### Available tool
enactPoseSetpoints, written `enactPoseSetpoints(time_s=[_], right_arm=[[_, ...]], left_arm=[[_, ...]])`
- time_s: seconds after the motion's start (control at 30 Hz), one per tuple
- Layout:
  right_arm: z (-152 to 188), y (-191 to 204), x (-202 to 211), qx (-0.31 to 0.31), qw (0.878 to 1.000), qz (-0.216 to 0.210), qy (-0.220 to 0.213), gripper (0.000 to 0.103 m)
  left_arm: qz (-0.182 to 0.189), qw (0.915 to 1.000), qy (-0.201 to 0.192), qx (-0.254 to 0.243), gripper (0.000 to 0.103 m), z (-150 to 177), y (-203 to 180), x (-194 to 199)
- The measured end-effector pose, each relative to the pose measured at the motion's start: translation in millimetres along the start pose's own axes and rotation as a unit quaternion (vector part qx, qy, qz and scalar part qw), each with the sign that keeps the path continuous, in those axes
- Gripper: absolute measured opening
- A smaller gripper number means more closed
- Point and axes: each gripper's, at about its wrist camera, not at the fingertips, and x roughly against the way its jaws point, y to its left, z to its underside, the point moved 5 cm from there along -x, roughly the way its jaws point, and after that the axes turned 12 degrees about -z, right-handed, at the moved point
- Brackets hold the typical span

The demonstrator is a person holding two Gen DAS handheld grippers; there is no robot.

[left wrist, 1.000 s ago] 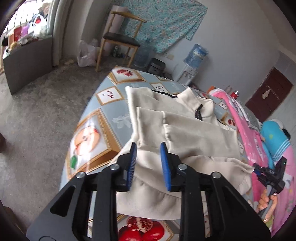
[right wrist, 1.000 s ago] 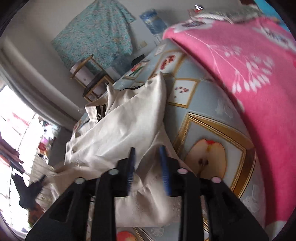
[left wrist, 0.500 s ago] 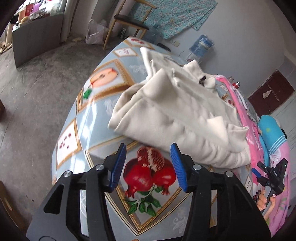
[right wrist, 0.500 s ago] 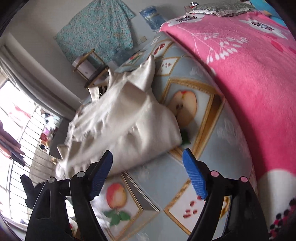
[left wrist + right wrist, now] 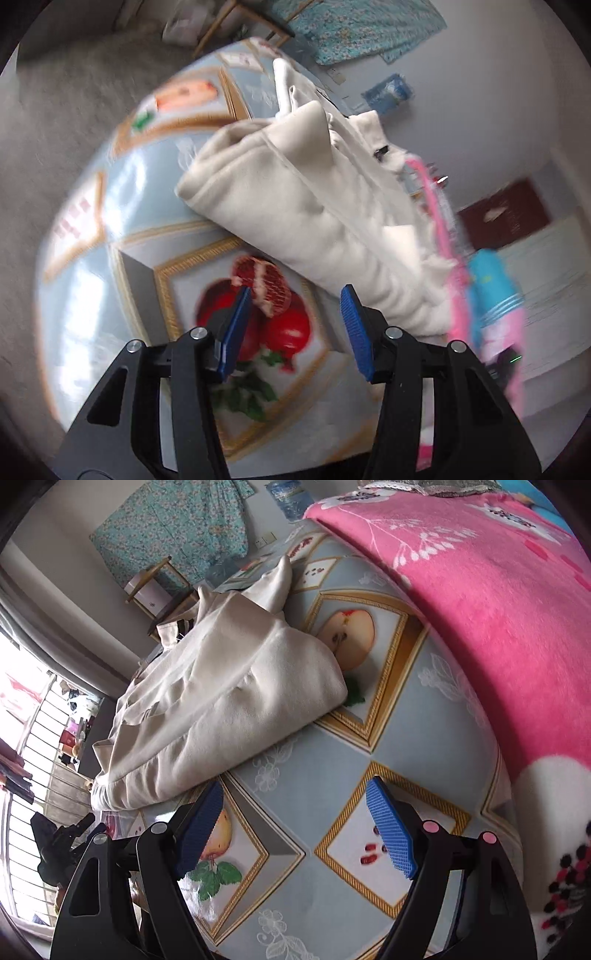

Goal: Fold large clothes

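Left wrist view: left tool (image 5: 295,325) parted about halfway, blue pads bare, nothing between them; only the pomegranate print of the fruit-patterned cloth (image 5: 122,206) visible through the gap. Cream garment (image 5: 295,206) lying ahead on that cloth, bunched into a thick doubled bundle, folded edge toward the camera, collar and zip at the far end. Pink blanket (image 5: 447,258) just beside its right flank. Picture blurred, so finer creases hard to read.

Right wrist view: right tool (image 5: 295,819) spread wide, empty, poised over bare cloth (image 5: 406,746), apart from the garment (image 5: 229,686). Garment up and to the left, layers stacked, one rounded corner covering part of the apple print. Pink blanket (image 5: 480,609) well to the right.

Progress, as a judgement: folded over once, roughly; edges uneven, one point sticking up at the far end. Probably left: squaring, smoothing, perhaps another fold.
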Motion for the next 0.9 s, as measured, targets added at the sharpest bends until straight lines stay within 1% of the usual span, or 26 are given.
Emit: enactPoseSetpoints(time_s=[0.03, 0.07, 0.13, 0.23, 0.33, 0.37, 0.43, 0.47, 0.5, 0.53, 0.57, 0.6, 0.63, 0.67, 0.7, 0.73, 0.77, 0.8, 0.83, 0.9], right_arm=[[-1, -1, -1, -0.003, 1.000, 0.000, -0.003, 0.078], [-3, -1, -3, -0.005, 1.000, -0.002, -0.006, 0.078], [-9, -2, -10, -0.009, 1.000, 0.001, -0.012, 0.077], [-20, -2, -17, -0.027, 0.999, -0.004, -0.030, 0.071], [-29, -6, -25, -0.052, 0.997, -0.002, -0.059, 0.064], [-32, -7, -26, -0.058, 0.996, 0.002, -0.072, 0.062], [-38, -7, -29, -0.077, 0.992, -0.004, -0.101, 0.061], [-40, -8, -31, -0.087, 0.990, -0.007, -0.112, 0.060], [-43, -9, -33, -0.095, 0.988, -0.010, -0.123, 0.059], [-46, -9, -35, -0.100, 0.986, -0.010, -0.135, 0.058], [-50, -9, -38, -0.103, 0.984, -0.004, -0.143, 0.053], [-54, -6, -43, -0.096, 0.985, 0.004, -0.142, 0.048], [-58, -1, -49, -0.080, 0.989, 0.012, -0.127, 0.031], [-60, 5, -50, -0.061, 0.991, 0.021, -0.118, 0.023], [-62, 15, -45, -0.031, 0.992, 0.034, -0.119, 0.020], [-64, 31, -35, 0.010, 0.991, 0.051, -0.126, 0.015], [-63, 41, -26, 0.034, 0.989, 0.062, -0.133, 0.013], [-64, 51, -17, 0.052, 0.986, 0.069, -0.140, 0.013], [-65, 57, -11, 0.061, 0.985, 0.071, -0.143, 0.011], [-66, 68, 3, 0.074, 0.984, 0.066, -0.151, 0.010]], left_arm=[[0.006, 0.9999, 0.001, 0.015, 0.048, -2, 2, -2], [0.001, 0.9997, -0.004, 0.023, 0.048, -7, 2, -3], [-0.023, 0.9983, -0.031, 0.044, 0.048, -16, 5, -3], [-0.023, 0.9942, -0.057, 0.089, 0.048, -26, 7, -7], [-0.043, 0.9894, -0.095, 0.101, 0.047, -37, 3, -12], [-0.053, 0.9879, -0.107, 0.099, 0.046, -39, 0, -15], [-0.079, 0.9856, -0.123, 0.084, 0.042, -43, -6, -18], [-0.102, 0.9836, -0.132, 0.069, 0.035, -45, -10, -21], [-0.123, 0.9814, -0.137, 0.053, 0.033, -45, -14, -23], [-0.149, 0.9780, -0.143, 0.029, 0.027, -46, -21, -27], [-0.169, 0.9745, -0.148, 0.008, 0.020, -47, -25, -29], [-0.193, 0.9683, -0.157, -0.025, 0.017, -47, -34, -31], [-0.212, 0.9612, -0.169, -0.051, 0.012, -46, -39, -29], [-0.242, 0.9468, -0.192, -0.088, 0.010, -44, -51, -24], [-0.260, 0.9346, -0.215, -0.111, 0.010, -42, -60, -16], [-0.271, 0.9225, -0.241, -0.131, 0.008, -39, -71, -7], [-0.277, 0.9142, -0.258, -0.145, 0.007, -37, -79, 1], [-0.278, 0.9081, -0.272, -0.155, 0.005, -36, -86, 9], [-0.275, 0.9044, -0.283, -0.162, 0.004, -35, -93, 17], [-0.266, 0.9034, -0.289, -0.171, 0.004, -34, -103, 28]])
